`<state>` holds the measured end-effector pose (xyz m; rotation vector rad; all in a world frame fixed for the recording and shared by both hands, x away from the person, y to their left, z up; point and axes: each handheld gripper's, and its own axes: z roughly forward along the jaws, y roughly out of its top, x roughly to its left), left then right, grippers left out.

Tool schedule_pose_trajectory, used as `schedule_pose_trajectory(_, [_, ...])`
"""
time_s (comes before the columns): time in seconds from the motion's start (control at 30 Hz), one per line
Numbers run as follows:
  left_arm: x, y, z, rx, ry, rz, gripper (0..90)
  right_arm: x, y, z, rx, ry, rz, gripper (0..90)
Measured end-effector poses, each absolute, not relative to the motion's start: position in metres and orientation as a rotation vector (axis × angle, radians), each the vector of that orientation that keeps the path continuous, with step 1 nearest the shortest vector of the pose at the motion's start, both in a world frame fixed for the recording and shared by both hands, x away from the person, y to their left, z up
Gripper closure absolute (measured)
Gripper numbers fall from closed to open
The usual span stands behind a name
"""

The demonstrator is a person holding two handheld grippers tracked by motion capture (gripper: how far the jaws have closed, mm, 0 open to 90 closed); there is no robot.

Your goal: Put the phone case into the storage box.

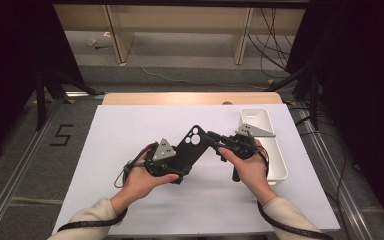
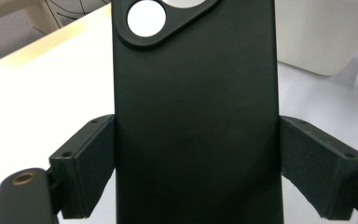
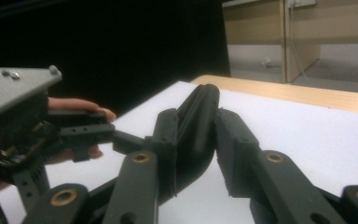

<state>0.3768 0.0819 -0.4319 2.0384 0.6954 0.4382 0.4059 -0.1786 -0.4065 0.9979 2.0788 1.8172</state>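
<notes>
Black phone case (image 1: pixel 189 146) is held above the white tabletop (image 1: pixel 130 135). Left gripper (image 1: pixel 180 172) clamps its long sides; right gripper (image 1: pixel 211 136) pinches its edge. White bin (image 1: pixel 275 160) stands at right.

Both hands reach in above the white tabletop's middle, angled toward each other. The left black two-jaw gripper (image 1: pixel 180 162) clamps a black rubber phone case (image 1: pixel 190 147) by its long edges. The right black two-jaw gripper (image 1: pixel 214 136) pinches its far edge.
</notes>
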Motion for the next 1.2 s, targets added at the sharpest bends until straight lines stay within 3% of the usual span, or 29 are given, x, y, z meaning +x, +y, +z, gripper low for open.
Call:
schedule_pose_trajectory(0.2, [0.376,0.081,-0.43,1.987,0.679,0.456,14.0,0.4,-0.178,-0.398,1.058,2.022,1.987,80.8])
schedule_pose_trajectory(0.23, [0.377,0.082,-0.429,1.976,0.677,0.449,20.3,0.398,-0.177,-0.394,1.01,2.034,1.978,81.5])
schedule_pose_trajectory(0.5, [0.381,0.09,-0.426,1.923,0.665,0.417,17.6,0.393,-0.178,-0.376,0.907,2.056,1.979,81.6])
schedule_pose_trajectory(1.2, [0.389,0.096,-0.433,1.911,0.562,0.335,31.6,0.399,-0.187,-0.372,0.778,2.201,1.936,81.6])
